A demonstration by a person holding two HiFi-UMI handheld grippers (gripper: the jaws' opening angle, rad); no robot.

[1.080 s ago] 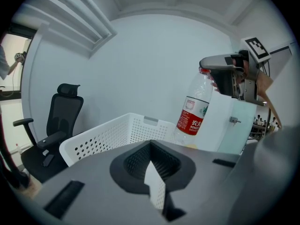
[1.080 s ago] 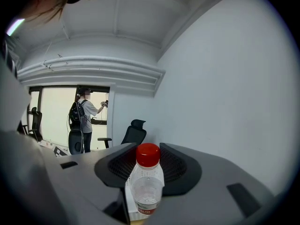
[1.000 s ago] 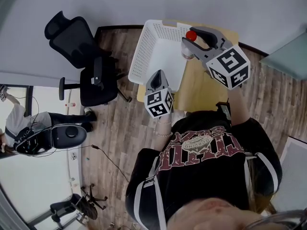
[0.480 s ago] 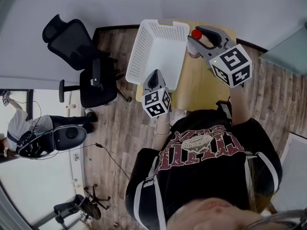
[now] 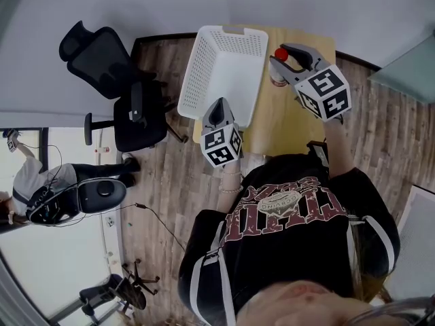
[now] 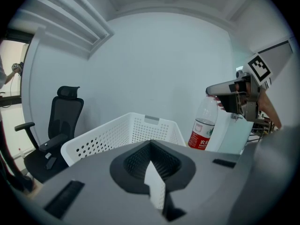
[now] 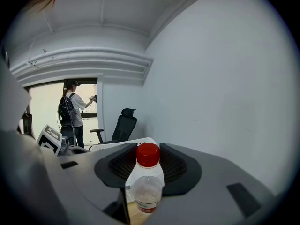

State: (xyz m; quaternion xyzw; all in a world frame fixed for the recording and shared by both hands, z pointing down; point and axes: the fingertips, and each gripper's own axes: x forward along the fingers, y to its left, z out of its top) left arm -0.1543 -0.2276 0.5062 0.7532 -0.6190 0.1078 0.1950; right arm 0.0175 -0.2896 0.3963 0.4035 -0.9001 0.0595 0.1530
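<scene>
Right gripper (image 5: pixel 284 51) is clamping the clear bottle (image 7: pixel 147 182) high up, near the shoulder under its red cap; the jaws are parted only by the bottle's width. Left gripper (image 5: pixel 216 111) is carrying nothing: its jaws are meeting at the tips with only a thin slit behind them.

Handling note (judgement): the thin plastic is likely flexing under pressure, so squeeze should be firm but not crushing. With the grip this high, the body may be free to swing, so the wrist is best kept level and any travel slow and vertical.

Position: the bottle is hanging or standing upright over the wooden table (image 5: pixel 289 124), just beside the right wall of the white perforated basket (image 5: pixel 204 66). No view is showing whether its base is touching the wood. The left gripper is hovering at the basket's near edge, well apart from the bottle. 1 black office chair (image 5: pixel 115 66) is sitting left of the basket.
</scene>
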